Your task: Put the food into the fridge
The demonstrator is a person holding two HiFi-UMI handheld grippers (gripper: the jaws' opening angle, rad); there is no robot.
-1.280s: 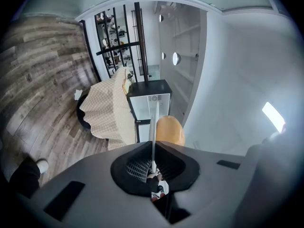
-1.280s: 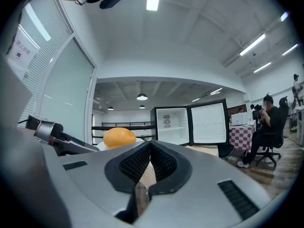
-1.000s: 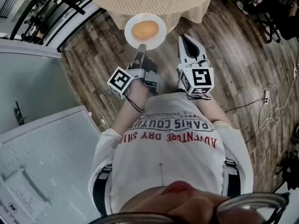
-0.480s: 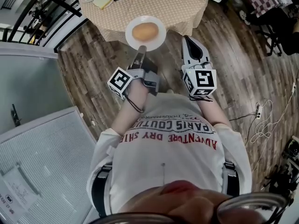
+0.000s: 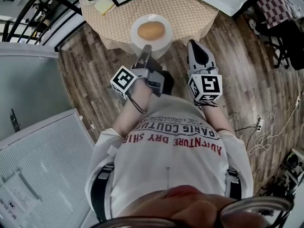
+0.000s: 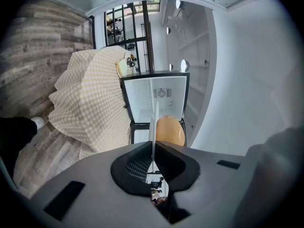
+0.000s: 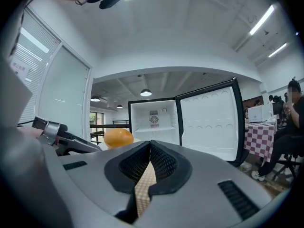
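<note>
A white plate (image 5: 151, 32) carries a round golden bun (image 5: 151, 30). My left gripper (image 5: 145, 50) is shut on the plate's near rim and holds it level over the edge of a checked-cloth table (image 5: 190, 8). In the left gripper view the plate (image 6: 154, 122) shows edge-on between the jaws, with the bun (image 6: 170, 131) beside it. My right gripper (image 5: 194, 45) is to the right of the plate, shut and holding nothing. Ahead stands the open white fridge (image 7: 154, 120), its door (image 7: 209, 122) swung out to the right.
The table (image 6: 90, 103) stands between me and the fridge (image 6: 159, 96). A grey cabinet (image 5: 42, 141) is at my left. Cables (image 5: 259, 127) lie on the wooden floor at right. A seated person (image 7: 289, 122) and a checked table (image 7: 259, 139) are at far right.
Both grippers and the plate have moved forward toward the table and the fridge. The plate now hangs over the table's edge, and the fridge has come into the head view at the top.
</note>
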